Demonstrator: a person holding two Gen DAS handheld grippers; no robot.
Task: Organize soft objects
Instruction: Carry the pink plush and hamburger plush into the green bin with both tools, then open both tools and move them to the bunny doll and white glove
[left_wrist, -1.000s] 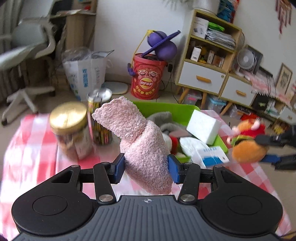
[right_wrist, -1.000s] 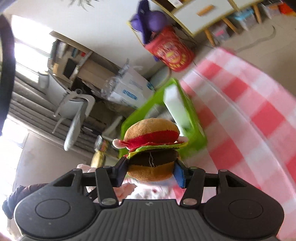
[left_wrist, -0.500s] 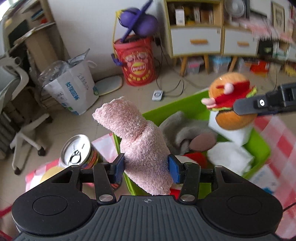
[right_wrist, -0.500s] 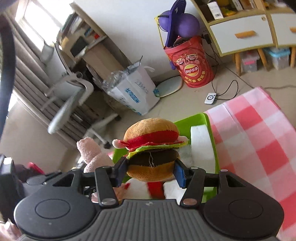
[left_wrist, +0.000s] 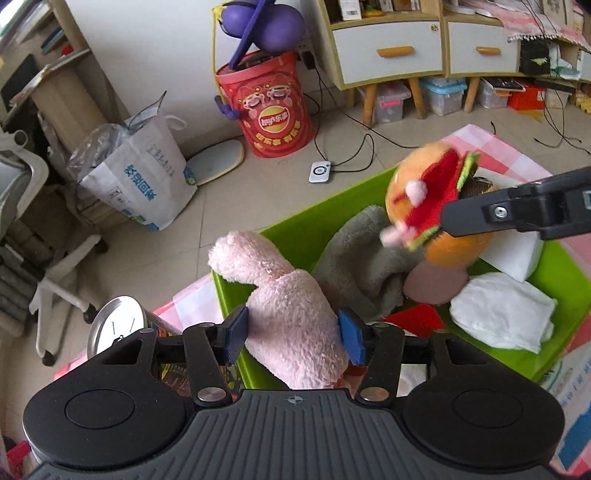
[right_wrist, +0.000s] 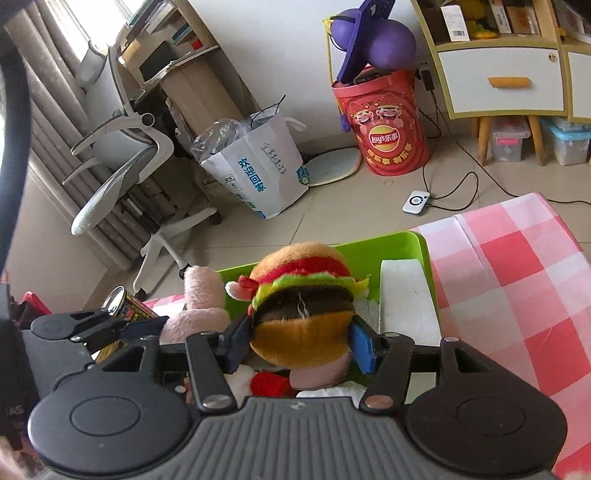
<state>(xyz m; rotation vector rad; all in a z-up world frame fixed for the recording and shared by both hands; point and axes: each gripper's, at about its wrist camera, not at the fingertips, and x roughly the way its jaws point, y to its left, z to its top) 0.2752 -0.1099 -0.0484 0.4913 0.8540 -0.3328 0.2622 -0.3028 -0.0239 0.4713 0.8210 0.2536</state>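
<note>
Pink fleece sock (left_wrist: 291, 317), nubbly and tube-shaped, bent over at its upper end; pinched at mid-length between the blue pads of the left tool (left_wrist: 293, 332), held above the near-left corner of the bin

Green plastic bin (left_wrist: 295, 236), rectangular, glossy walls, standing on the table (right_wrist: 517, 266) under a pink-and-white checked cloth. Contents: grey plush cloth (left_wrist: 362, 258), crumpled; white foam block (right_wrist: 406, 299), rectangular, along the right wall; white folded cloth (left_wrist: 502, 314), soft and rumpled; a red fuzzy piece (left_wrist: 413, 319), mostly hidden

Plush hamburger (right_wrist: 303, 306), round, tan velour bun with red, green and dark brown layers and small pink tabs at the edge; clamped at its lower bun by the right tool (right_wrist: 301, 345), held over the bin's interior, above the grey cloth

Metal drink can (left_wrist: 118, 332), cylindrical, silver top, on the table just left of the bin

Floor beyond: red cylindrical snack tub (right_wrist: 384, 125) and white paper bag (right_wrist: 258, 166)
</note>
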